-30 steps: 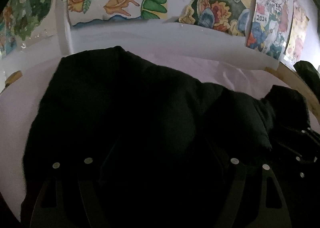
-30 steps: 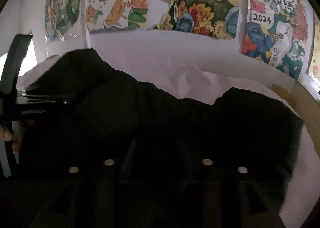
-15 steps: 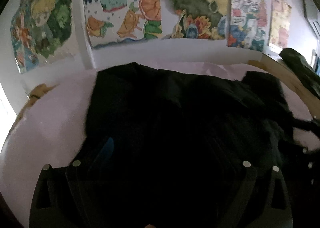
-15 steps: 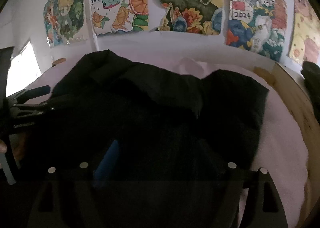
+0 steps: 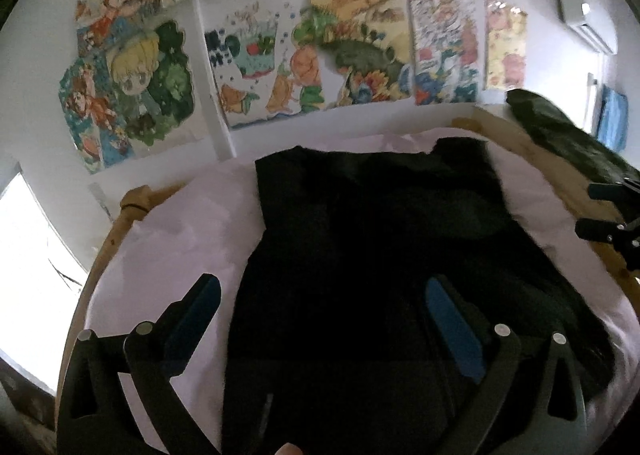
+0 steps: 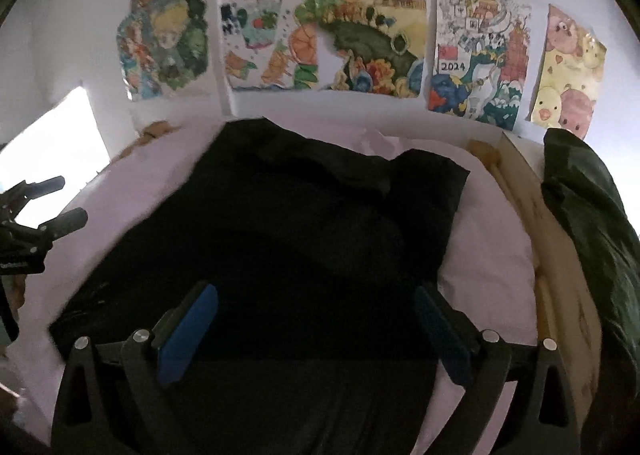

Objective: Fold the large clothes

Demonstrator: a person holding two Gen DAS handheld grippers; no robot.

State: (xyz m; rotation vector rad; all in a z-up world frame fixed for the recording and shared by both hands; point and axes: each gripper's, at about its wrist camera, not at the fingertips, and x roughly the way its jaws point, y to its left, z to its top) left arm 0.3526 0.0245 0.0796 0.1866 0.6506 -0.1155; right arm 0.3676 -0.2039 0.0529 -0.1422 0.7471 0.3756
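Garment: a large black, soft fabric garment (image 5: 372, 255) is lying spread on the pale pink bed sheet (image 5: 180, 223), its far edge sitting near the white wall covered in colourful drawings (image 5: 320, 55).
Fold state: it is looking roughly rectangular, one layer lying over another, with a raised ridge showing across its far part in the right wrist view; I judge at least one fold as done.
Left tongs (image 5: 320, 319): standing wide, having just been opening, hanging above the near part of the garment and holding nothing.
Right tongs (image 6: 316, 319): also wide, having just been opening, empty, with dark cloth below and no pad pressing on it.
Other cloth: a dark green bundle (image 6: 592, 223) is resting on the wooden bed frame (image 6: 520, 175) at the right.
Risk: the thick top layer is likely springing back or sliding now that nothing is pinning it.
Risk: a next grasp taking only the upper layer would be dragging the fold askew.
Risk: dark cloth in dim light is hiding the edges, so misjudging a corner is easy.
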